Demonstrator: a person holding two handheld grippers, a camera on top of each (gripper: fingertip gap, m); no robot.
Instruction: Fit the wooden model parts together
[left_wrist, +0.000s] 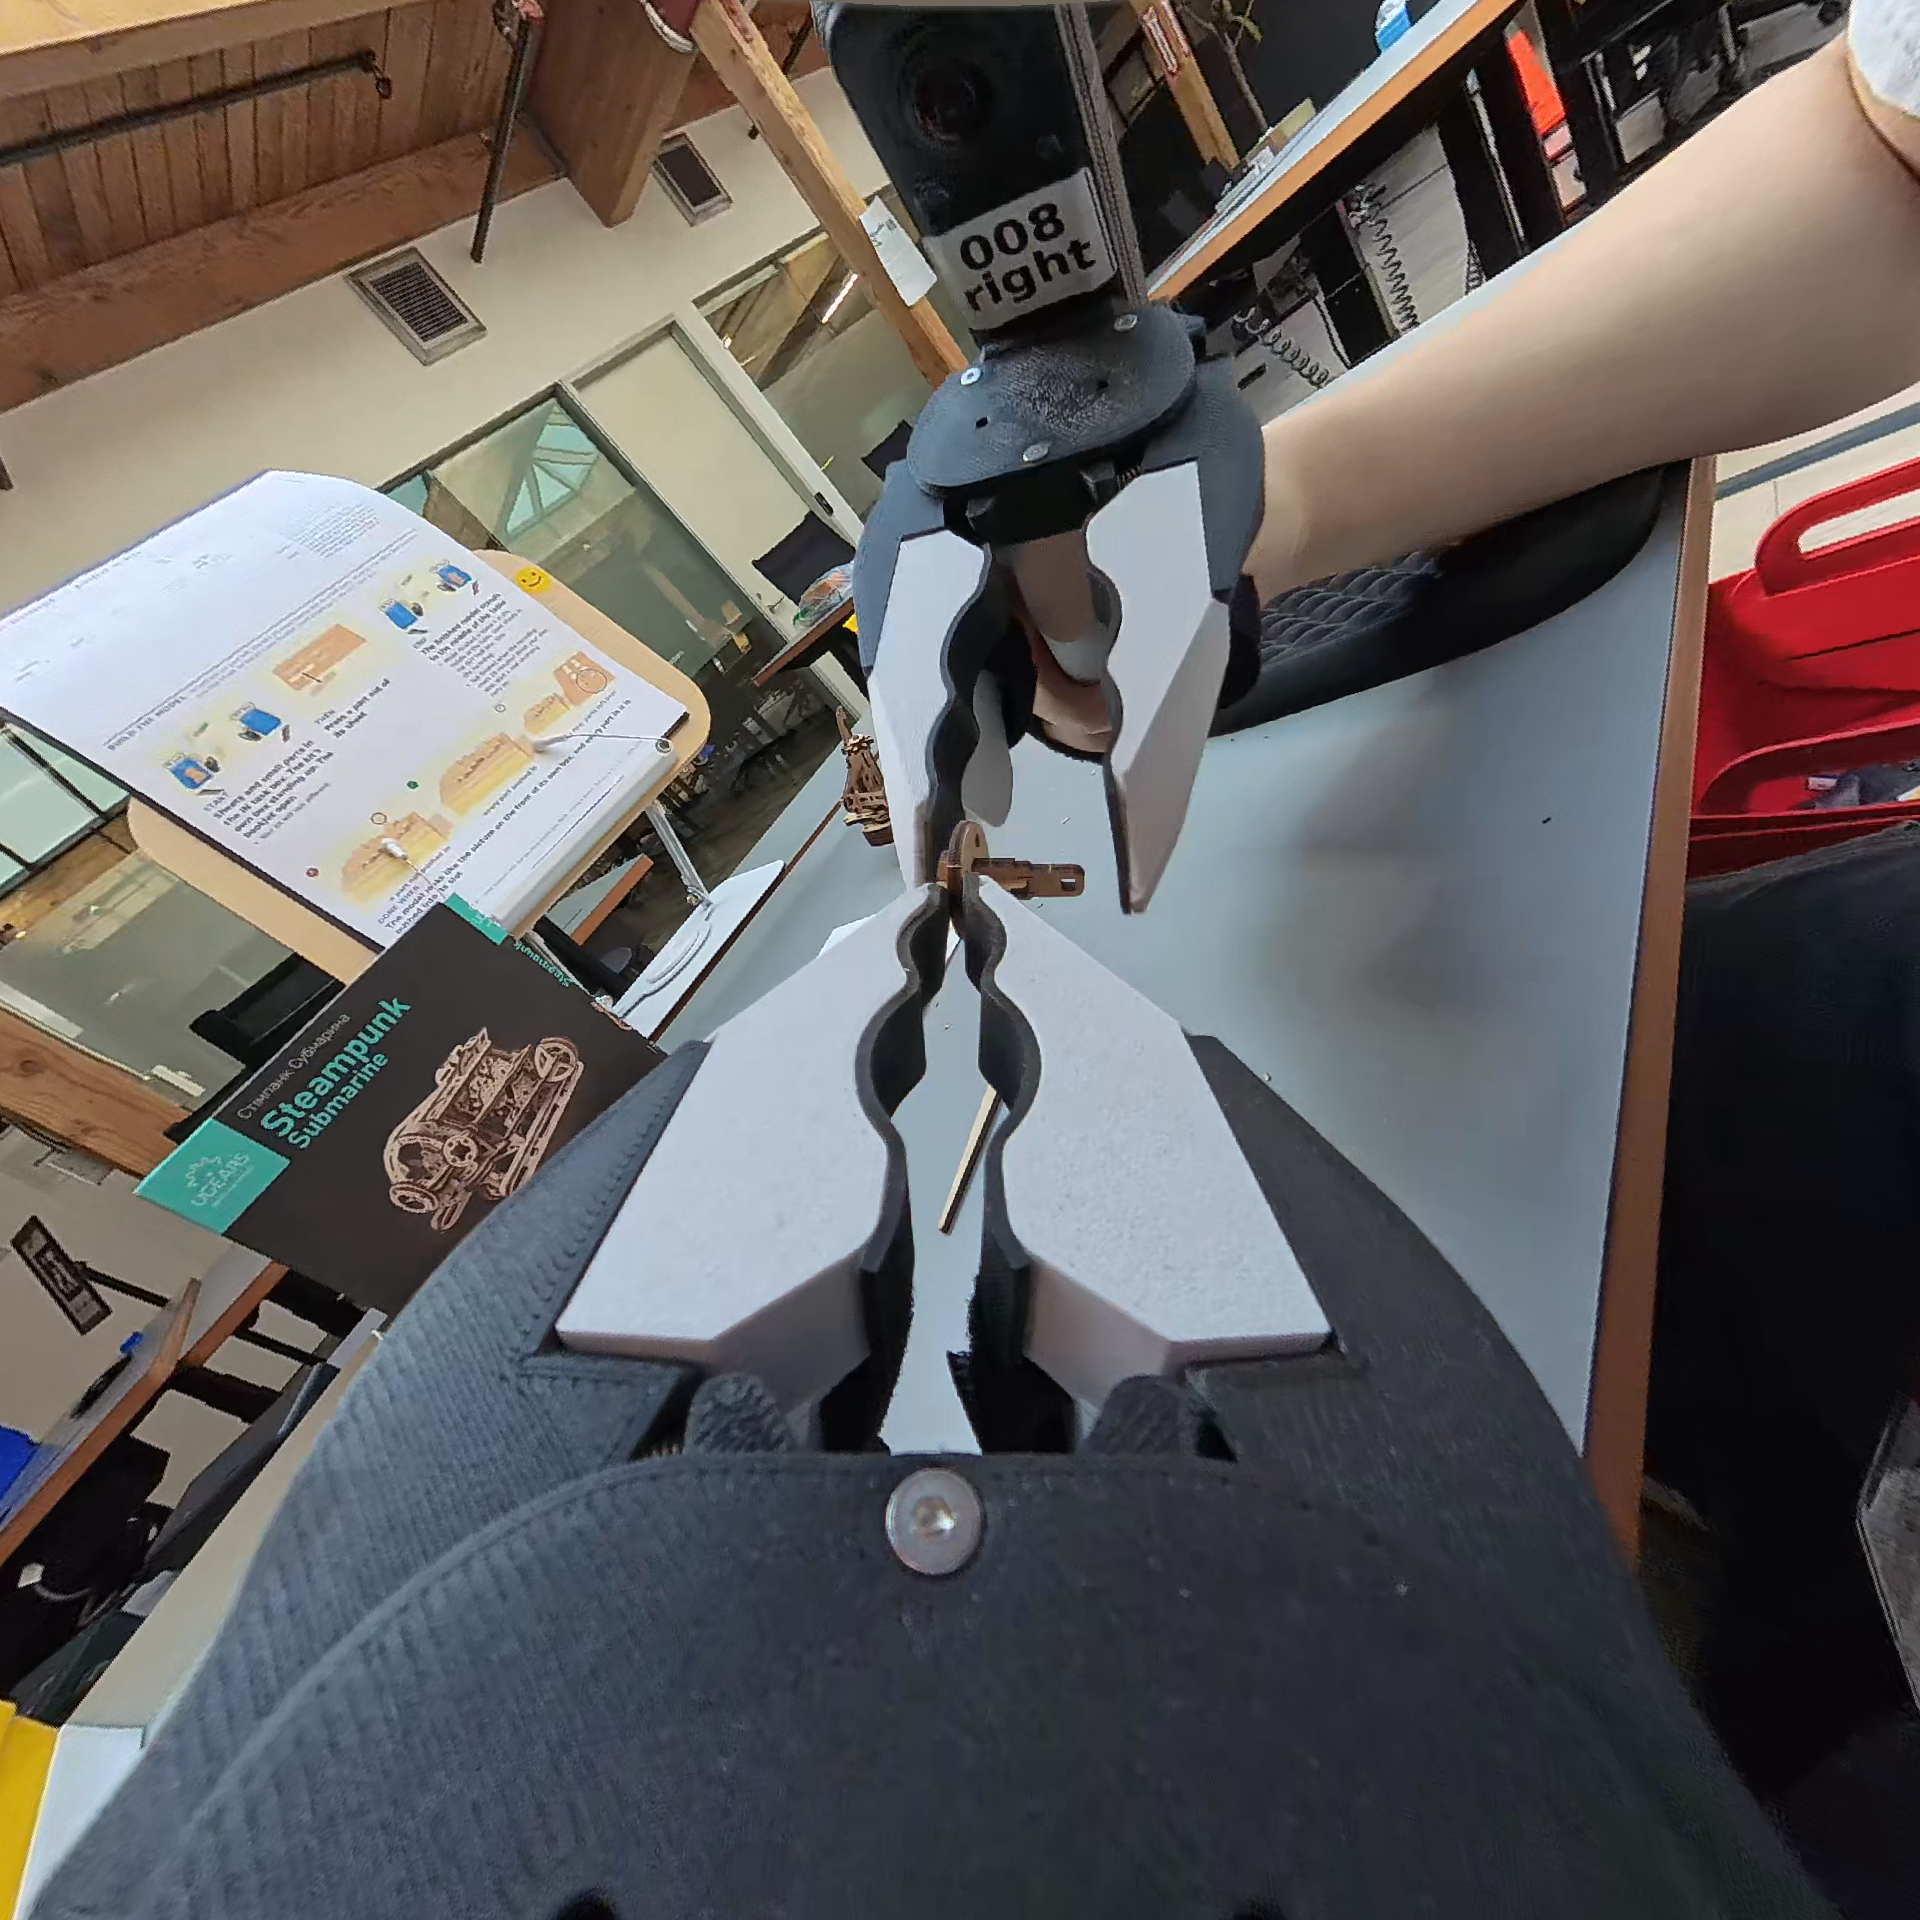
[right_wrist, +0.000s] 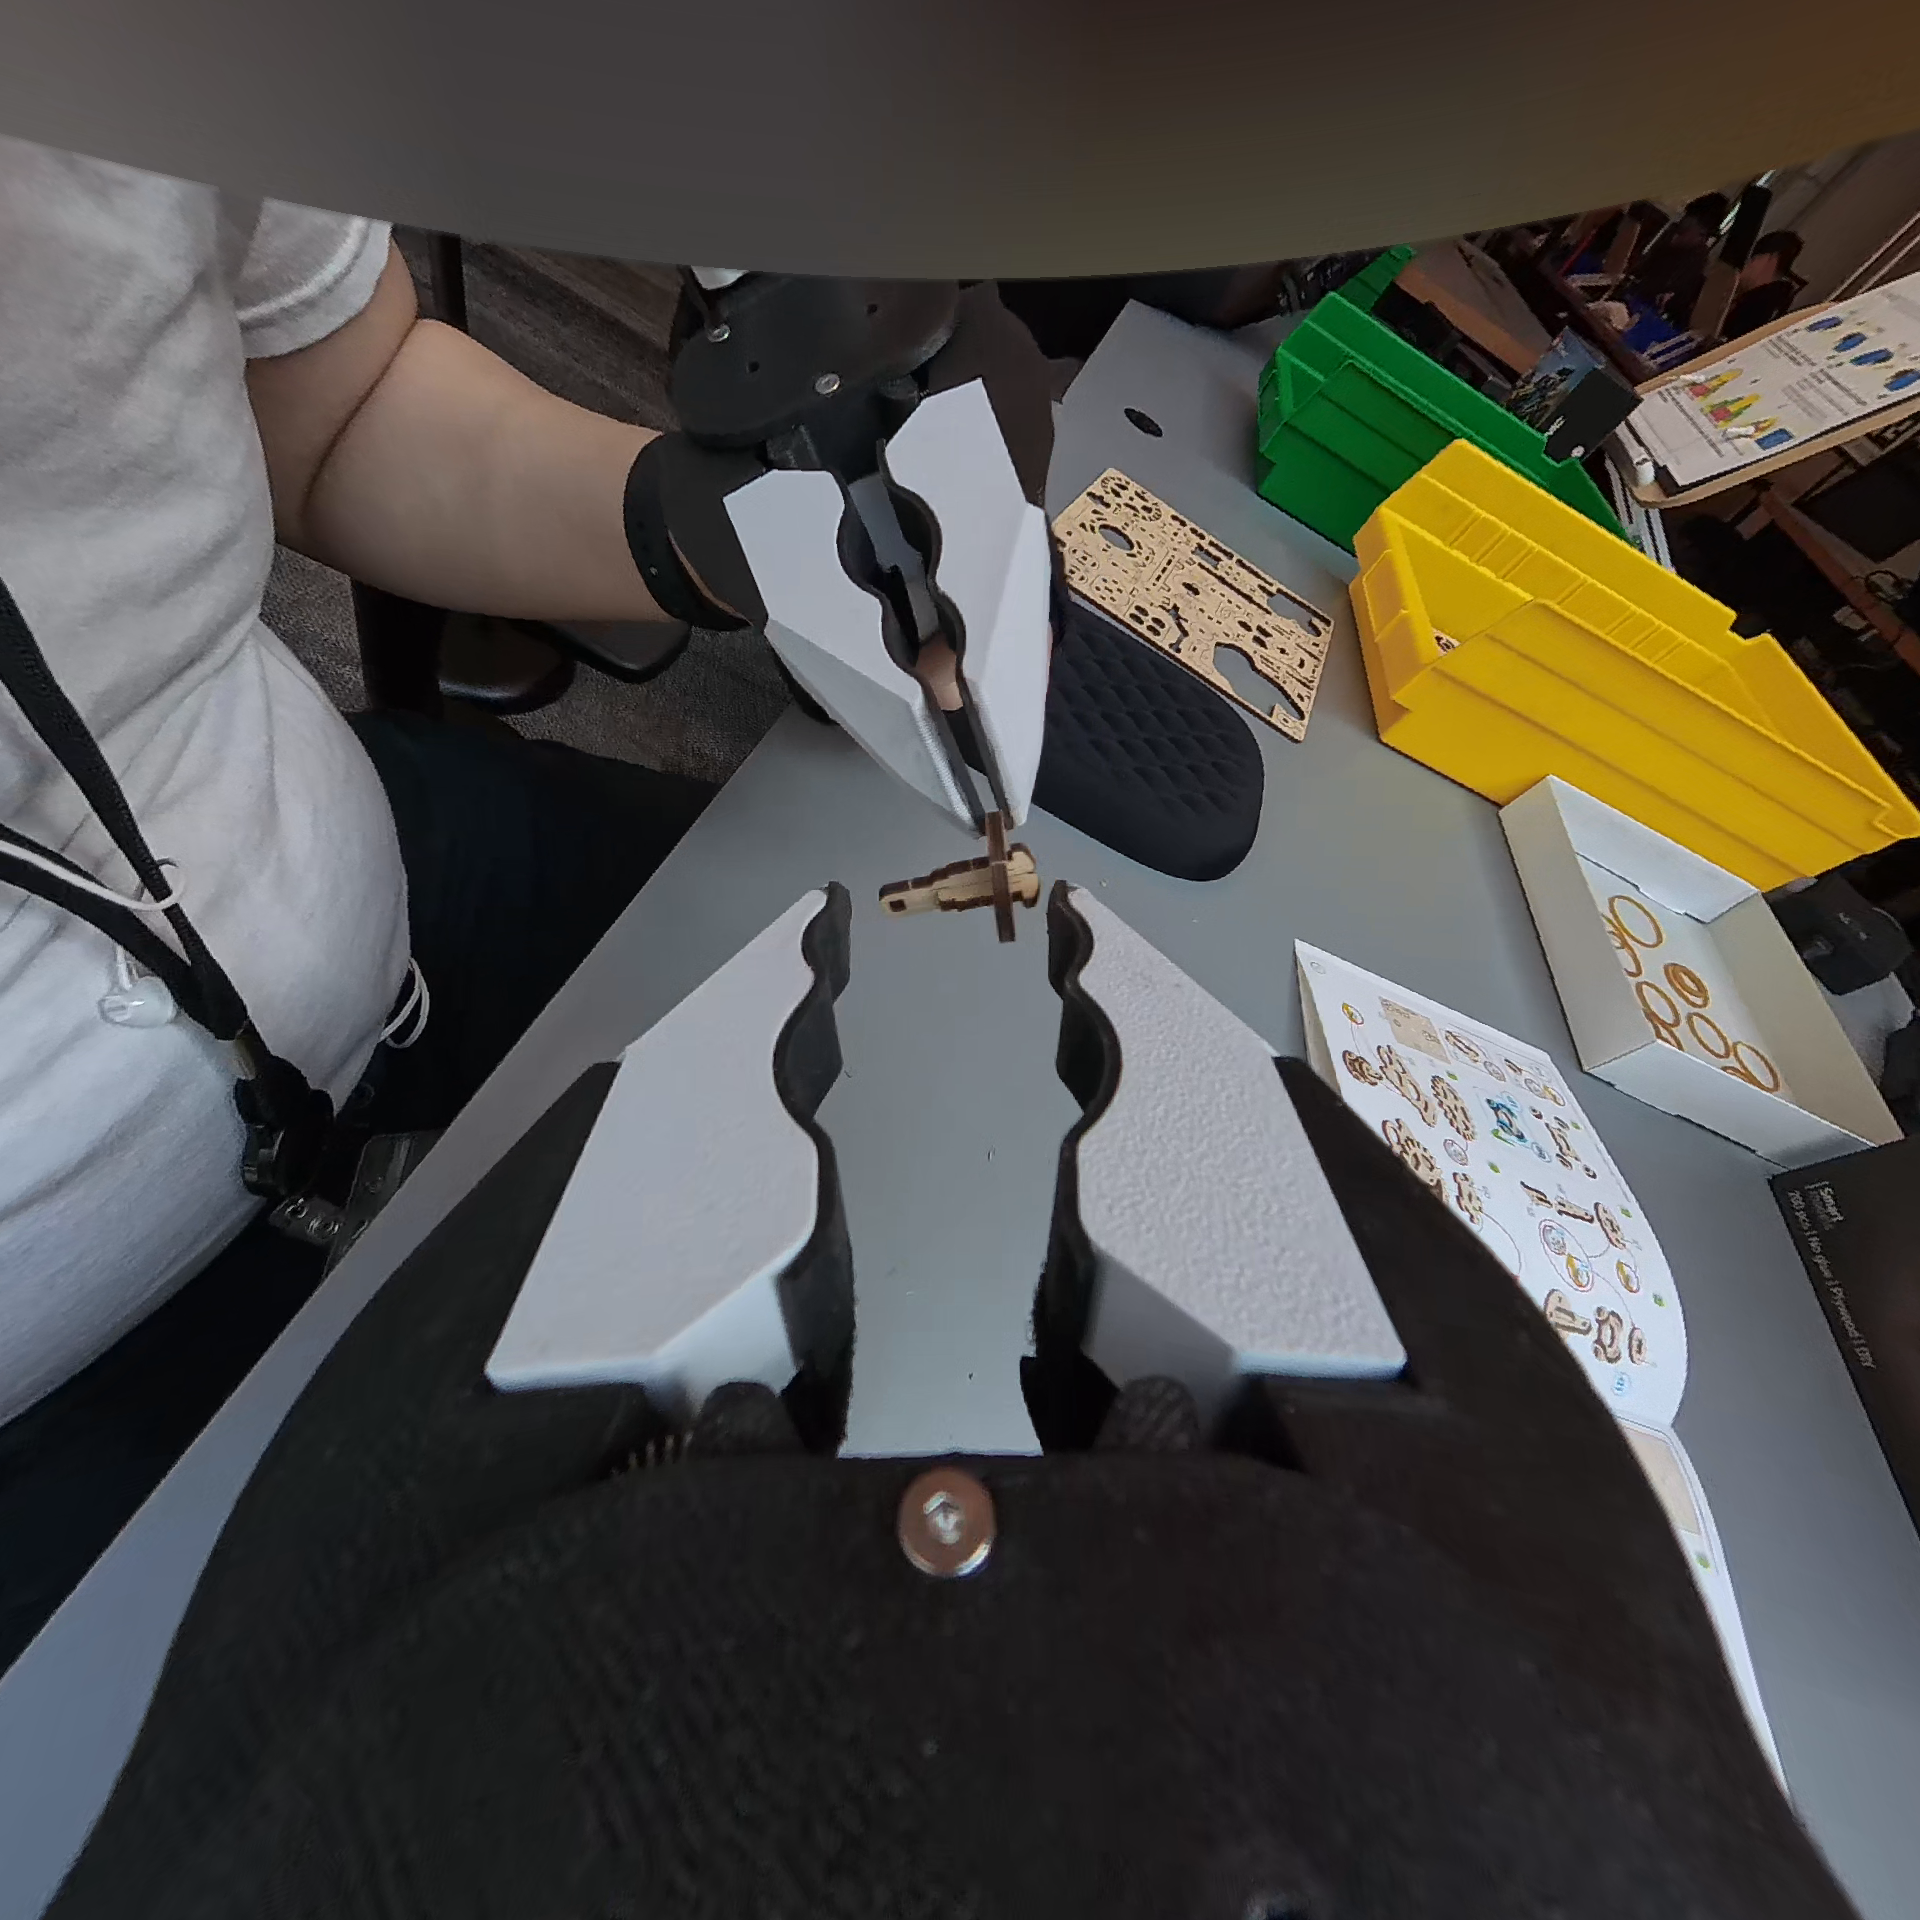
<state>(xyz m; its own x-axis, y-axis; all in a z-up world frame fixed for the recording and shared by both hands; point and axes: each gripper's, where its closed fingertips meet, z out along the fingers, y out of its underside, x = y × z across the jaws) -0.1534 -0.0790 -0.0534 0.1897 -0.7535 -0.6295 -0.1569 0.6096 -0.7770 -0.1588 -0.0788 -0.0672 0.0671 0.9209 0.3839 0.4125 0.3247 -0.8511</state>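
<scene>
While the left gripper (left_wrist: 957, 902) clamps the wooden part (right_wrist: 971, 885), the right gripper (right_wrist: 948, 914) gapes just before it.

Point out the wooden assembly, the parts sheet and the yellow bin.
wooden assembly (right_wrist: 961, 883): right wrist view, on its pale shaft, left of the disc.
parts sheet (right_wrist: 1184, 592): right wrist view, middle of the cut plywood.
yellow bin (right_wrist: 1621, 717): right wrist view, its near outer wall.

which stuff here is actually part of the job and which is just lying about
In the job:
- wooden disc and shaft piece, pinched by the left hand-held gripper
- right hand-held gripper, open around it
- laser-cut wooden sheet
- instruction sheet

Lying about:
- yellow bin
- green bin
- black wrist rest
</scene>
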